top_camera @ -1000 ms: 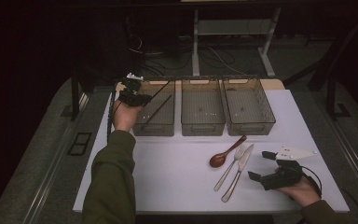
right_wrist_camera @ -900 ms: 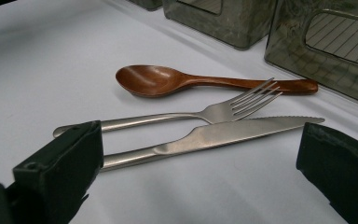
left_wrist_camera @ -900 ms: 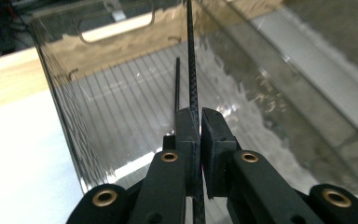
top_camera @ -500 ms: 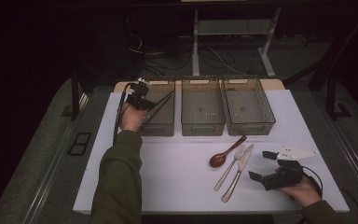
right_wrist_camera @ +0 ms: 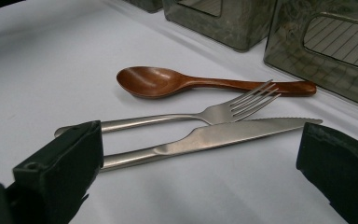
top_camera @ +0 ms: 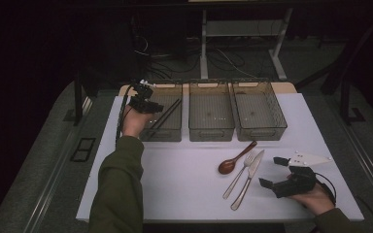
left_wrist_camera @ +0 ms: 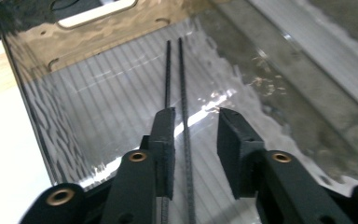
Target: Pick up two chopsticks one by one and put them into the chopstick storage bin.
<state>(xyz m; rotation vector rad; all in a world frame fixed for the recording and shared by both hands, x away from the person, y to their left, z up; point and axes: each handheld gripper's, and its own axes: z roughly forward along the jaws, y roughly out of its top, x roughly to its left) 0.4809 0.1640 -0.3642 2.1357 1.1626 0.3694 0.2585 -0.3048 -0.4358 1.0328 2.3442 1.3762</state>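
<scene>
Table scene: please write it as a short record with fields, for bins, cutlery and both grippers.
bins: three clear bins in a row at the far side
left bin: holds two black chopsticks
on table: wooden spoon, fork, knife
left gripper: open, over the chopsticks
right gripper: open, facing the cutlery

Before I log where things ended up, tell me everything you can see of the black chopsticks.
The chopsticks are a pair of thin black sticks with a ridged, textured surface. They lie side by side, nearly parallel, inside the leftmost clear bin, running slantwise along its ribbed floor toward the far wall. The left gripper hangs over them with its jaws apart, one stick passing through the gap, the other under one jaw; contact cannot be told.
</scene>
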